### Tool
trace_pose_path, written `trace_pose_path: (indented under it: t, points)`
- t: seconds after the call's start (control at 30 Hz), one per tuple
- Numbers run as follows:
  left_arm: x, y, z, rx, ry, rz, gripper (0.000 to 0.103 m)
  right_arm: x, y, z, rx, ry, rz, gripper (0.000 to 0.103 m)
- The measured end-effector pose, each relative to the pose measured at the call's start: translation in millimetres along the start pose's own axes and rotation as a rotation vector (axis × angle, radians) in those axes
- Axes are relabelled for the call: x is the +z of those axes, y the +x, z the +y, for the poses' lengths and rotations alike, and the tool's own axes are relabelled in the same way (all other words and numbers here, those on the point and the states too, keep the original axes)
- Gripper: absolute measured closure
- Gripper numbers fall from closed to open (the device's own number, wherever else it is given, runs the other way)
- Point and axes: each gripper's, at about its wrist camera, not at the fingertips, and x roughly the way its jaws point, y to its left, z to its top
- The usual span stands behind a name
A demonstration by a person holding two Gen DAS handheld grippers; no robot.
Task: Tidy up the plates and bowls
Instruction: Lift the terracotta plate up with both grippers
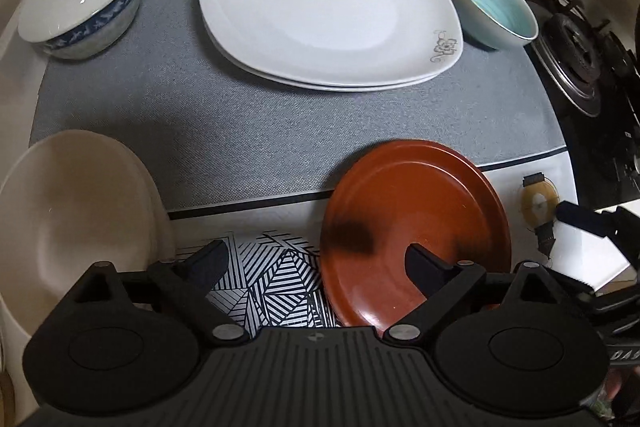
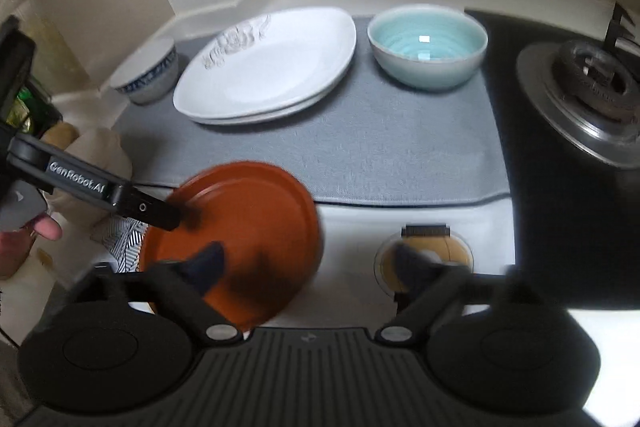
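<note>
Two stacked brown plates [image 1: 416, 227] lie at the mat's near edge; they also show in the right wrist view [image 2: 248, 223]. My left gripper [image 1: 316, 263] is open, its right finger over the brown plates' rim. My right gripper [image 2: 308, 267] is open, its left finger over the brown plates. Two stacked white flowered plates [image 1: 328, 7] sit at the back of the grey mat [image 1: 240, 131]. A blue-patterned bowl [image 1: 84, 3] is at back left, a teal bowl [image 1: 492, 3] at back right. Cream plates [image 1: 76, 219] lie at near left.
A gas stove burner [image 1: 580, 63] sits on the black hob to the right. A round brown drain cover [image 2: 428, 255] is set in the white counter beside the brown plates. A striped black-and-white patch [image 1: 272, 283] lies under my left gripper. A wall runs behind the mat.
</note>
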Motion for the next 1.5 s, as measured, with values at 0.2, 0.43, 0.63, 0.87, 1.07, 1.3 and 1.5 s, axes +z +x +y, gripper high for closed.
trace_pose_path:
  t: [0.2,0.43,0.63,0.87,1.07,1.3,1.5]
  points:
    - [-4,5,-3,-0.026,0.017,0.015,0.056,12,-15,-2,-0.001,0.015,-0.082,0.000]
    - [-12,5,3,-0.062,-0.006,-0.011,0.060,9,-11,26,0.018,-0.158,-0.074,0.000]
    - [-13,8,1,-0.047,0.036,-0.088,0.084,0,15,29,-0.085,-0.139,0.049,0.063]
    - [-17,8,1,-0.070,0.035,-0.110,0.084,-11,18,14,-0.009,-0.042,0.074,0.082]
    - [-17,7,-5,-0.035,0.036,-0.104,0.088,-7,27,15,0.003,-0.104,0.078,0.082]
    - [-17,-19,-9,0.001,-0.040,-0.066,0.094,9,1,4,0.085,-0.120,-0.003,0.094]
    - [-12,-56,-32,0.038,-0.064,-0.109,0.094,15,-17,-3,0.091,-0.186,-0.018,0.093]
